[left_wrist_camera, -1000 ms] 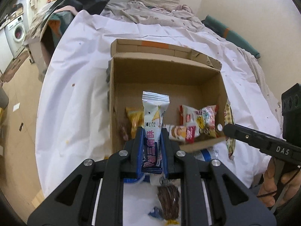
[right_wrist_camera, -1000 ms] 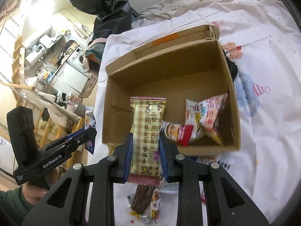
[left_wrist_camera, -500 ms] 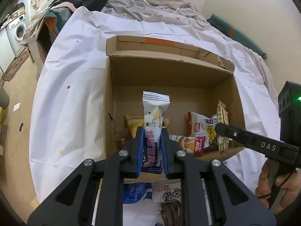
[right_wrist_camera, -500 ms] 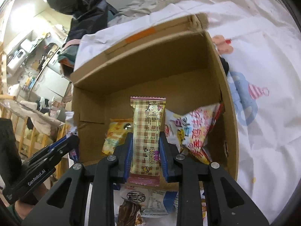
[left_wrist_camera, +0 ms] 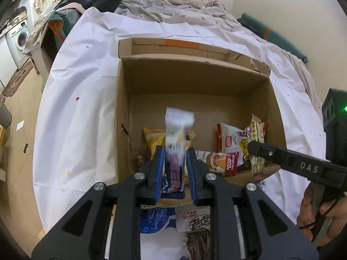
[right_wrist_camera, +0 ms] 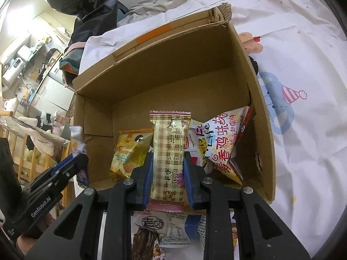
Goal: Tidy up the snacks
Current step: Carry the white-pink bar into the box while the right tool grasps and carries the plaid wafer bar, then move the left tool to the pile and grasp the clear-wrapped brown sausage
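An open cardboard box stands on the white sheet. My left gripper is over the box's near edge with its jaws spread wider than the white, blue and pink snack packet, which looks blurred between them. My right gripper is shut on a beige checked snack bar and holds it upright over the box's near edge. Inside the box lie a yellow packet, a red and white packet and a large white and red bag.
Loose snacks lie on the sheet in front of the box: a blue packet, a white packet and a brown bar. Bedding is piled behind the box. Floor and furniture lie to the left.
Both grippers have moved forward over the box. The left jaws have spread apart and the packet between them now looks blurred. The right gripper still holds its bar.
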The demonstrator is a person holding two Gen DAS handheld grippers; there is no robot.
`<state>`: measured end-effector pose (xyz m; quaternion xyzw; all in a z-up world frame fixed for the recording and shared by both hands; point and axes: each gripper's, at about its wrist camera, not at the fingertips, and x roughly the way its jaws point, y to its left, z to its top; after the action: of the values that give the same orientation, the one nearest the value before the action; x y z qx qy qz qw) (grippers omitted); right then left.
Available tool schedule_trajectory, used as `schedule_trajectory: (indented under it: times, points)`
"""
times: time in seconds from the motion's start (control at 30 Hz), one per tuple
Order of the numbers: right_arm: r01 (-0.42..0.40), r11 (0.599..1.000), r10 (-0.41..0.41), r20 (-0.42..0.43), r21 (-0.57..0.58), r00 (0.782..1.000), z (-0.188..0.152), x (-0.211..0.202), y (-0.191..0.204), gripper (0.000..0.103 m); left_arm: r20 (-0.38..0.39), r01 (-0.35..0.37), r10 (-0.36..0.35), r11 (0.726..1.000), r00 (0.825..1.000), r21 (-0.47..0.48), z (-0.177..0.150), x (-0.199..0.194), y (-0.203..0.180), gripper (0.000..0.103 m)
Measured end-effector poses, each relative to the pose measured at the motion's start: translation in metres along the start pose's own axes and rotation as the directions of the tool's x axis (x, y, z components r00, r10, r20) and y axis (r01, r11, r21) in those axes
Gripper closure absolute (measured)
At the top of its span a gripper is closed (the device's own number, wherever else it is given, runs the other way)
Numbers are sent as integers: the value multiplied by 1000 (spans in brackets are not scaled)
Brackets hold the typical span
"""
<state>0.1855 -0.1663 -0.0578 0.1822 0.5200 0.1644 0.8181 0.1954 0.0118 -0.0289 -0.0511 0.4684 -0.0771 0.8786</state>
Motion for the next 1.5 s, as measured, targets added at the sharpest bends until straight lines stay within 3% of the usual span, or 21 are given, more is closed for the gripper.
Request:
schedule_trajectory:
  times: [0.17, 0.23, 0.3, 0.43, 0.5, 0.53, 0.57, 0.83, 1.0, 1.3, 1.5]
  points:
    - [-6, 1000, 6, 3, 5, 1000, 0, -2, 0, 73, 26, -8, 8, 1000, 1000, 1, -1, -6, -1, 55]
    - [-4, 1000, 4, 8, -6, 1000, -1, -3, 2, 73, 34, 0, 0, 1000, 999, 4, 0, -9, -2, 33]
    - [2, 1000, -2, 17, -5, 1000, -3, -4, 2, 72, 45, 16, -16, 1000, 999, 5, 0, -13, -3, 20]
    - [32, 999, -32, 22, -8, 999, -4, -3, 3, 68, 60, 28, -31, 999, 998, 40, -1, -18, -9, 19]
    - [36, 999, -37, 23, 6, 999, -3, -3, 1, 49, 64, 22, -25, 999, 998, 50, -2, -19, -11, 19]
    - [36, 999, -37, 31, 15, 999, -3, -4, 0, 31, 63, 18, -21, 999, 998, 51, -2, -19, -11, 19]
    - [37, 999, -38, 50, 21, 998, -3, -7, -1, 27, 63, 17, -20, 999, 998, 49, -2, -19, -12, 19]
    - [41, 999, -40, 55, -23, 998, -1, -13, 5, 27, 82, 16, -17, 1000, 996, 22, 0, -24, -6, 19]
    - [40, 998, -37, 53, -56, 998, -7, -20, 11, 27, 110, -22, 21, 1000, 994, 6, -1, -34, 0, 19]
    - [35, 996, -30, 53, -82, 998, -22, -43, 17, 27, 102, -13, 15, 1000, 995, -21, -10, -55, 7, 19]
    - [52, 995, -49, 35, -85, 998, -44, -55, 15, 27, 79, -8, 16, 995, 997, -99, -25, -72, 21, 19]
